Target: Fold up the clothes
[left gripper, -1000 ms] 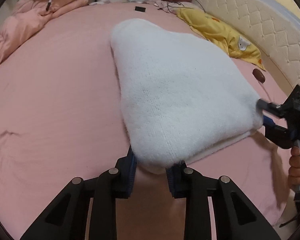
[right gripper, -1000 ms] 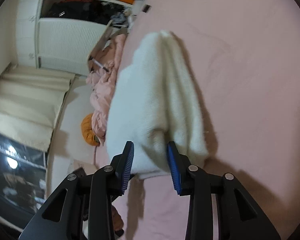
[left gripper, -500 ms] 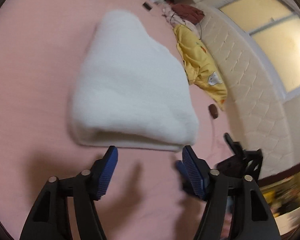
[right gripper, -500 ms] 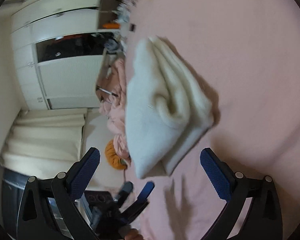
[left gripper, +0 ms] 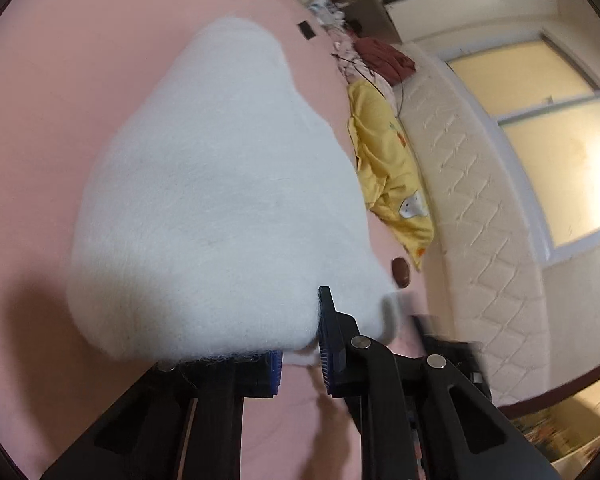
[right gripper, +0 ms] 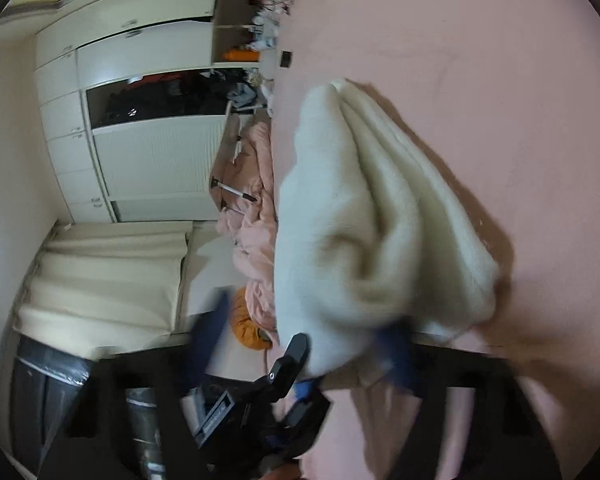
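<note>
Sweater: a folded white fluffy sweater [left gripper: 220, 200] lies on the pink bed sheet [left gripper: 60, 100]; its near edge is raised off the sheet and blurred.
Underside: the lower layers show only from the right wrist view, as soft rolls [right gripper: 380, 220]; how many folds there are cannot be told.
Left gripper [left gripper: 300, 344]: jaws closing, with the sweater's near hem between the blue pads; the left pad is half buried under the fuzz, so the pinch itself is hard to see.
Right gripper [right gripper: 300, 360]: jaws closing and smeared by motion; the sweater's corner lies between them, but whether the pads press on it cannot be told.
Other tongs: the left gripper appears in the right wrist view, low and partly cut off.
Beyond: yellow bedding [left gripper: 388, 168] by the quilted headboard [left gripper: 480, 200]; a crumpled pink quilt [right gripper: 256, 200] before the white wardrobe [right gripper: 140, 120].
</note>
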`<action>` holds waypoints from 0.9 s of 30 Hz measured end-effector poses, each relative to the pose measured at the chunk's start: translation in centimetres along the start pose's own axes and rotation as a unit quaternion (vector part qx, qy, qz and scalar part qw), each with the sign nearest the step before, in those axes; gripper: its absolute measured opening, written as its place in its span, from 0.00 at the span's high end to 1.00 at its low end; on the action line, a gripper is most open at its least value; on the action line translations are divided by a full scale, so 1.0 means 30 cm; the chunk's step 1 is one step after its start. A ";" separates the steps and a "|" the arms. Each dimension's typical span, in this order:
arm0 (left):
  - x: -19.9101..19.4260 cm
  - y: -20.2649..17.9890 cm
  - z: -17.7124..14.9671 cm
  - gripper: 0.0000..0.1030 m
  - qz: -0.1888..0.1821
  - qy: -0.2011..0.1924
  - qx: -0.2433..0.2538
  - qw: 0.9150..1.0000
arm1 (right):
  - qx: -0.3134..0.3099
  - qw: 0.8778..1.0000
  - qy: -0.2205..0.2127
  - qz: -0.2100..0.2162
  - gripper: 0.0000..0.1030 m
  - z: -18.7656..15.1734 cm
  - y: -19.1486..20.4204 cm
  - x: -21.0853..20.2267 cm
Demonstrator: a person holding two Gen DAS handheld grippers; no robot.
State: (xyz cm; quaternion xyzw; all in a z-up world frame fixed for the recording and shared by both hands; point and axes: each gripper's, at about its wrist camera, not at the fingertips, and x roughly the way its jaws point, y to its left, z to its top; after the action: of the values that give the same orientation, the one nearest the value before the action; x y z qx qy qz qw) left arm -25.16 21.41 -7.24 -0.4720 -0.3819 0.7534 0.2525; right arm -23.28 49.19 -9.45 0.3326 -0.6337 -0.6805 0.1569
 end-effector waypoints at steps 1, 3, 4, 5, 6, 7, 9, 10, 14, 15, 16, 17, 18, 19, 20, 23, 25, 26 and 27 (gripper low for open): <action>0.004 0.009 0.000 0.85 -0.007 0.004 -0.012 1.000 | 0.005 1.000 0.001 -0.009 0.78 0.001 -0.014 0.006; 0.010 0.034 0.001 0.65 -0.016 0.009 -0.041 0.999 | 0.034 0.999 0.001 -0.018 0.65 -0.004 -0.054 0.018; 0.012 0.044 -0.003 0.58 -0.012 0.005 -0.052 0.999 | 0.051 0.998 -0.002 -0.023 0.61 -0.009 -0.071 0.020; 0.015 0.054 -0.007 0.51 -0.007 0.002 -0.063 0.998 | 0.060 0.998 -0.004 -0.026 0.58 -0.013 -0.078 0.021; 0.019 0.061 -0.008 0.51 -0.008 -0.002 -0.069 0.998 | 0.068 0.997 -0.007 -0.030 0.58 -0.018 -0.085 0.022; 0.024 0.068 -0.009 0.51 -0.008 -0.005 -0.075 0.997 | 0.071 0.997 -0.011 -0.033 0.58 -0.022 -0.086 0.018; 0.049 0.067 -0.009 0.51 -0.008 -0.003 -0.074 0.997 | 0.075 0.996 -0.020 -0.038 0.56 -0.031 -0.088 0.010; 0.069 0.060 -0.008 0.51 -0.007 0.002 -0.068 0.998 | 0.077 0.996 -0.024 -0.035 0.47 -0.032 -0.091 0.011; 0.115 0.002 0.000 0.75 -0.022 0.015 -0.033 0.999 | 0.069 0.997 -0.010 -0.028 0.16 -0.004 -0.065 0.045; 0.119 -0.012 0.002 0.79 -0.024 0.017 -0.025 0.999 | 0.066 0.997 0.000 -0.029 0.15 0.006 -0.055 0.059; 0.118 -0.022 0.007 0.81 -0.028 0.017 -0.020 0.999 | 0.062 0.998 0.011 -0.031 0.15 0.017 -0.046 0.072; 0.114 -0.026 0.011 0.81 -0.031 0.016 -0.017 0.999 | 0.055 0.998 0.038 -0.014 0.27 0.028 -0.036 0.100; 0.106 -0.028 0.016 0.84 -0.037 0.015 -0.017 0.999 | 0.047 0.998 0.043 -0.011 0.64 0.030 -0.028 0.105; 0.102 -0.023 0.017 0.83 -0.039 0.017 -0.021 0.999 | 0.039 0.998 0.045 -0.011 0.67 0.031 -0.021 0.106; 0.098 -0.018 0.019 0.78 -0.040 0.020 -0.025 0.999 | 0.031 0.999 0.043 -0.011 0.71 0.028 -0.015 0.099; 0.082 0.000 0.019 0.56 -0.038 0.017 -0.032 0.999 | 0.031 0.999 0.023 -0.006 0.70 0.020 -0.027 0.060; 0.070 0.008 0.012 0.55 -0.036 0.013 -0.035 0.999 | 0.050 0.999 0.007 -0.010 0.59 0.017 -0.067 0.029; 0.064 0.012 0.007 0.55 -0.035 0.013 -0.039 0.999 | 0.060 0.998 -0.001 -0.015 0.59 0.014 -0.091 0.015; 0.058 0.014 0.005 0.55 -0.034 0.011 -0.042 0.999 | 0.059 0.998 -0.002 -0.013 0.56 0.017 -0.098 0.010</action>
State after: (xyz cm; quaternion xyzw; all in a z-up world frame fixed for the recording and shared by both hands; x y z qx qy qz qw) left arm -26.04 22.40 -8.44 -0.4771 -0.4258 0.7228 0.2620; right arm -23.22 49.83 -12.38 0.3482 -0.6686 -0.6447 0.1267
